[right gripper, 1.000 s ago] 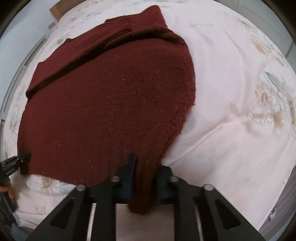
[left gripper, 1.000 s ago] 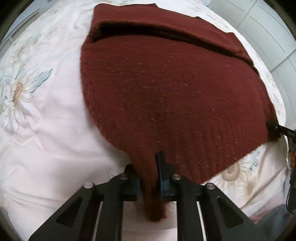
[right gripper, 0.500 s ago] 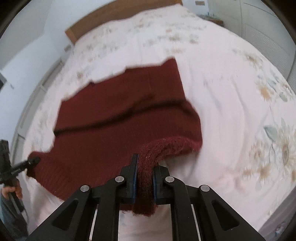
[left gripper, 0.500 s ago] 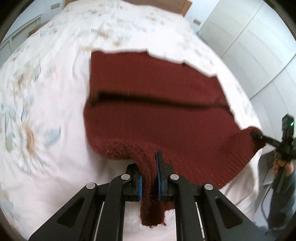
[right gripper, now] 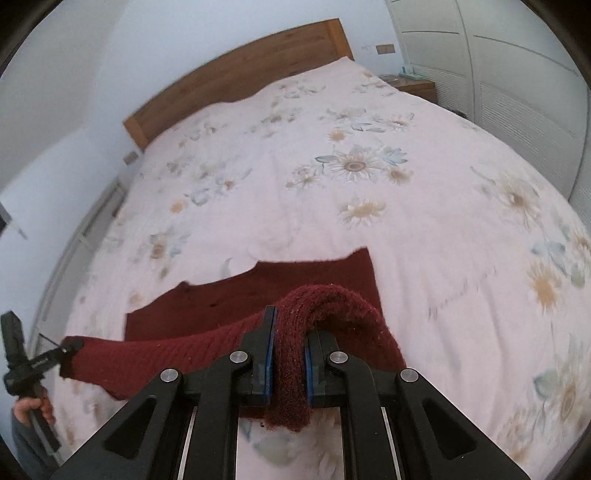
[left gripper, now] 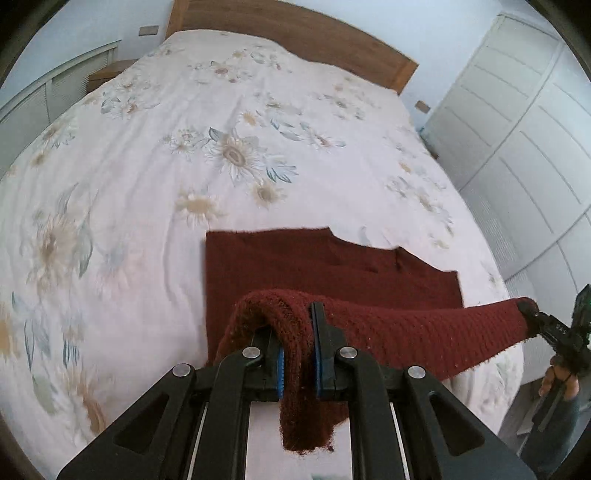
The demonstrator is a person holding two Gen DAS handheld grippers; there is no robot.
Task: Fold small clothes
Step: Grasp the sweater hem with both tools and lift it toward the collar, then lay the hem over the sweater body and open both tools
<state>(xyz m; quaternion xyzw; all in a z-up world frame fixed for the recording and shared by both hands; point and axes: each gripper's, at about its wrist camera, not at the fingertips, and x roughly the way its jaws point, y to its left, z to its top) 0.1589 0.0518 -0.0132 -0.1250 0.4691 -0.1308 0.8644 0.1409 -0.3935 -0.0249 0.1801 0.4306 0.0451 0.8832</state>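
Note:
A dark red knitted sweater (left gripper: 332,269) lies on the flowered bedspread (left gripper: 155,177) with its near hem lifted off the bed. My left gripper (left gripper: 297,332) is shut on one hem corner, and a tuft of knit hangs down behind its pads. My right gripper (right gripper: 290,339) is shut on the other hem corner of the sweater (right gripper: 303,280). The hem stretches taut between the two grippers. In the left wrist view, the right gripper (left gripper: 526,310) shows at the far right, held by a hand (left gripper: 557,380). The right wrist view catches the left gripper (right gripper: 72,349) at its left edge.
The bed's wooden headboard (left gripper: 295,26) stands at the far end. White wardrobe doors (left gripper: 524,122) run along one side of the bed, a white wall (right gripper: 55,110) along the other. A small bedside table (right gripper: 413,86) stands by the headboard.
Both grippers have risen and moved toward the headboard with the hem, so the lifted front part now arches over the flat rest of the sweater. More of the bed has come into view.

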